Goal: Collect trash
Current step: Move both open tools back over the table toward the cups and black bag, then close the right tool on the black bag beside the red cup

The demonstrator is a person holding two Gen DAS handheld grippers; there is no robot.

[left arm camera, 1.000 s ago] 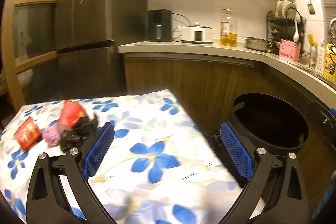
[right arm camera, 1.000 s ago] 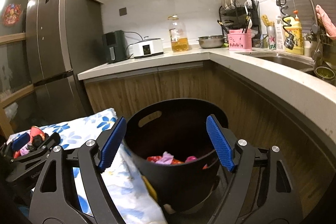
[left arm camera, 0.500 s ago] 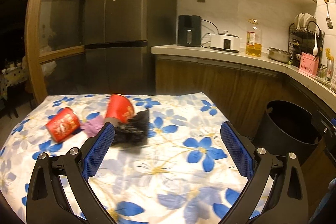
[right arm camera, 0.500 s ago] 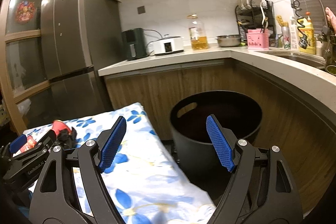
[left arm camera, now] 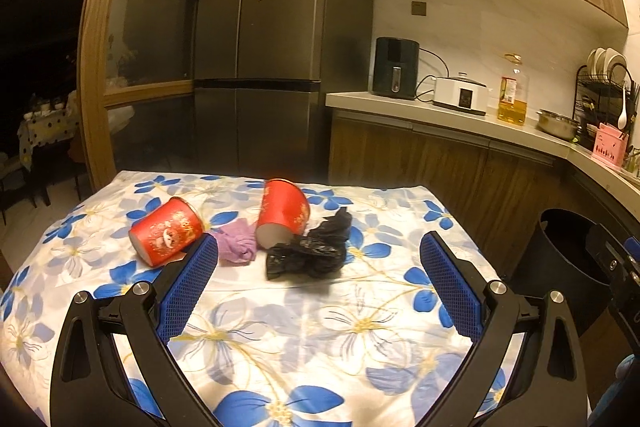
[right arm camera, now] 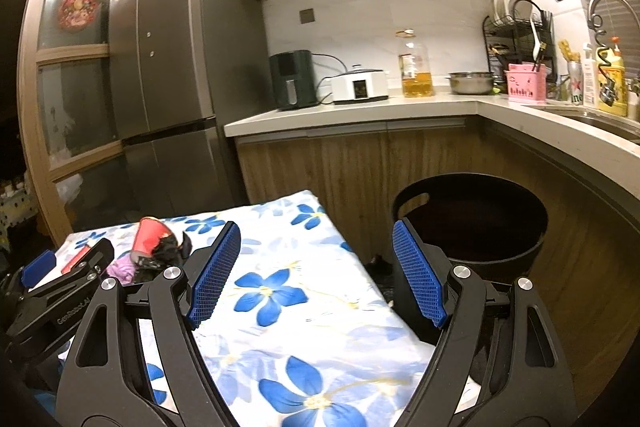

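Black crumpled bag (left arm camera: 310, 251) at twelve o'clock looks next: both grippers, left (left arm camera: 320, 291) and right (right arm camera: 316, 275), gape empty; reach, pinch.

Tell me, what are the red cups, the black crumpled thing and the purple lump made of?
Red cups: probably printed paper, matte with a pale inside. Black crumpled thing: likely thin plastic bag, shiny and wrinkled. Purple lump: soft and creased, perhaps tissue or cloth; I can't tell which.
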